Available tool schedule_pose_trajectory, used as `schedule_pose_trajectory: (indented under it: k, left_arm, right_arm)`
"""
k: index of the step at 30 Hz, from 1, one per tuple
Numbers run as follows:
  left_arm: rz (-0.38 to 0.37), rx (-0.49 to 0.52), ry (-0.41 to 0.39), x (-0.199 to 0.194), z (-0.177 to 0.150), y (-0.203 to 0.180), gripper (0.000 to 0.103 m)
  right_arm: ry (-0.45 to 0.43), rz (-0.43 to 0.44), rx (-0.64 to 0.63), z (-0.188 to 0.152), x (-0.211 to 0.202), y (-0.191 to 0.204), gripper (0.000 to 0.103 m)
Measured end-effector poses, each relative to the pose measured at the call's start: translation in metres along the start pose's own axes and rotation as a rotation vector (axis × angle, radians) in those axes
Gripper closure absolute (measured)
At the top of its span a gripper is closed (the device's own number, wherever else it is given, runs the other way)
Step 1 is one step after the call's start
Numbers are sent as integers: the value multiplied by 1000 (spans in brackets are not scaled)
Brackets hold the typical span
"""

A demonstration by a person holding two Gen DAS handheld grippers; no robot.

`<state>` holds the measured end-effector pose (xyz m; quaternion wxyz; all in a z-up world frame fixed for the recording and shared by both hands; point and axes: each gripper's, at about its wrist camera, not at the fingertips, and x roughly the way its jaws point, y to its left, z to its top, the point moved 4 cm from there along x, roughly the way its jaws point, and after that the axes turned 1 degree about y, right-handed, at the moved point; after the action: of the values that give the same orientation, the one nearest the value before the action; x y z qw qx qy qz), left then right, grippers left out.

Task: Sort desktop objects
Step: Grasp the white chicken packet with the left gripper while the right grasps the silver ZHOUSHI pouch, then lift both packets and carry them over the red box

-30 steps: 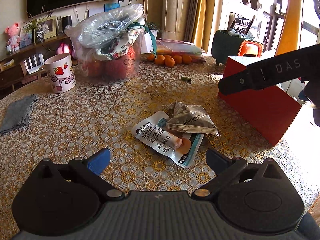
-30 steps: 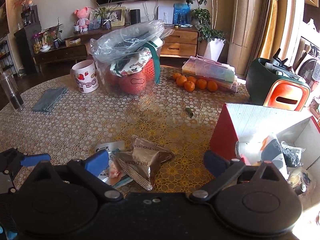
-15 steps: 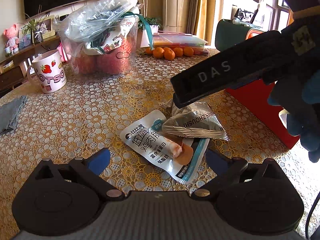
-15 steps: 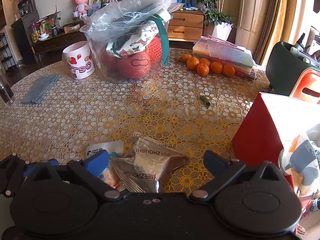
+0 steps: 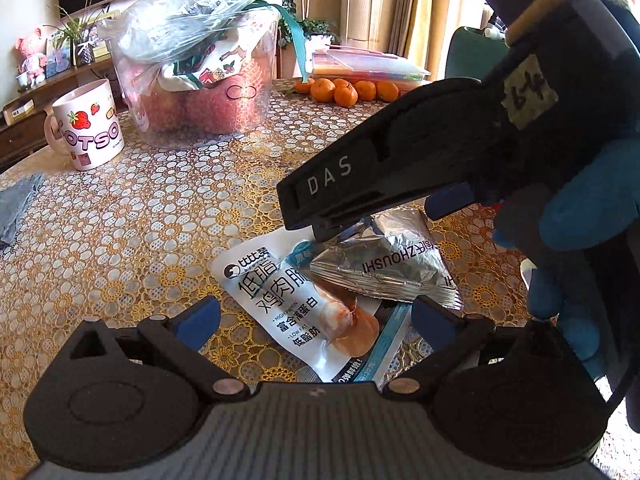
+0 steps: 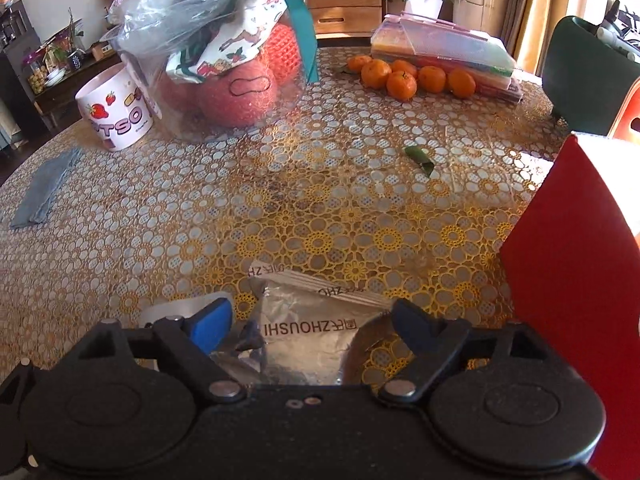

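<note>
A silver snack packet [image 6: 304, 340] lies on the patterned tablecloth, partly on top of a white chicken-breast packet [image 5: 288, 300]. My right gripper [image 6: 314, 324] is low over the silver packet, which sits between its fingers. Its jaws are closing and the blue pads are not clearly pressing. In the left wrist view the right gripper [image 5: 384, 220] comes in from the upper right, held by a blue-gloved hand [image 5: 580, 208]. My left gripper [image 5: 316, 316] stands open just above the white packet, gripping nothing. A red box [image 6: 568, 280] stands at the right.
At the back stand a strawberry mug [image 6: 116, 112], a clear tub with a bulging plastic bag [image 6: 224, 60], several tangerines [image 6: 404, 76] and a stack of folders [image 6: 440, 44]. A grey cloth [image 6: 44, 188] lies at the left and a green leaf [image 6: 420, 158] mid-table.
My right gripper has come down and leftward onto the silver packet, and its jaws have narrowed. My left gripper has moved forward and lower toward the white packet.
</note>
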<state>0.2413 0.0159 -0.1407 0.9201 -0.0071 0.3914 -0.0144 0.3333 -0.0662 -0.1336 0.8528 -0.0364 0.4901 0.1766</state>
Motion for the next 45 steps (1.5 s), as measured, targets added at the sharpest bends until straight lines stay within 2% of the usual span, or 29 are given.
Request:
schedule_pose_trajectory:
  k: [7, 13, 20, 21, 23, 25, 30, 34, 45]
  left_arm:
    - [-18, 14, 17, 9, -1, -1, 1]
    - [-29, 13, 13, 14, -4, 1, 1]
    - [-64, 18, -9, 16, -2, 4, 2]
    - [-68, 22, -13, 15, -3, 4, 5]
    - [-80, 32, -26, 11, -3, 1, 19]
    - [-68, 39, -34, 9, -2, -1, 49]
    - [-89, -14, -26, 8, 2, 11, 75]
    - [-120, -58, -32, 5, 2, 19, 84]
    - [-140, -69, -42, -18, -5, 16, 85]
  right_arm:
    - [14, 6, 2, -9, -1, -10, 18]
    - [18, 63, 26, -15, -1, -21, 21]
    - [-3, 105, 34, -17, -4, -24, 34]
    - [-3, 111, 34, -17, -4, -23, 35]
    - [-3, 114, 36, -16, -5, -23, 38]
    - [-6, 124, 47, -16, -6, -24, 42]
    - [-16, 121, 33, -19, -9, -21, 48]
    - [-29, 119, 29, -20, -13, -21, 52]
    - [-41, 103, -16, -47, -40, -19, 54]
